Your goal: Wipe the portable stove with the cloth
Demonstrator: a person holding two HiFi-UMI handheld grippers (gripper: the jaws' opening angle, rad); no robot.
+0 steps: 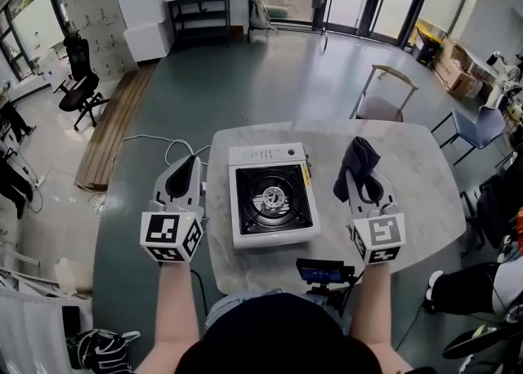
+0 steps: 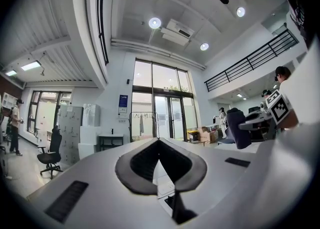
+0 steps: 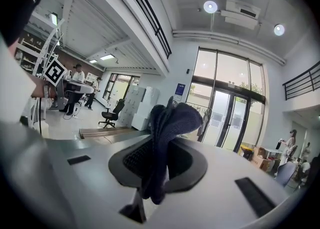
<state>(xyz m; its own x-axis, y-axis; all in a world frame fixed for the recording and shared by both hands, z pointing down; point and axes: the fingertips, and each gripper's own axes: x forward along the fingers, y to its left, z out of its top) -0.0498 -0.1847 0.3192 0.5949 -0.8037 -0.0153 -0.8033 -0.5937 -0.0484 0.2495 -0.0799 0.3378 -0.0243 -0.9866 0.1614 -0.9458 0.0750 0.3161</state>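
The white portable stove [image 1: 272, 205], with a black top and a round burner, sits in the middle of the pale marble table [image 1: 425, 193]. A dark blue cloth [image 1: 357, 165] hangs bunched from my right gripper [image 1: 364, 178], which is shut on it and held up just right of the stove. In the right gripper view the cloth [image 3: 172, 118] bulges above the jaws and a tail droops below. My left gripper [image 1: 189, 165] is raised left of the stove, over the table's left edge. Its jaws meet at the tip [image 2: 159, 142] with nothing between them.
A small black device with a screen [image 1: 320, 270] is mounted at the table's near edge. A beige chair [image 1: 382, 103] stands behind the table and a blue chair [image 1: 482, 127] at the right. A white cable [image 1: 176, 148] lies on the floor at the left.
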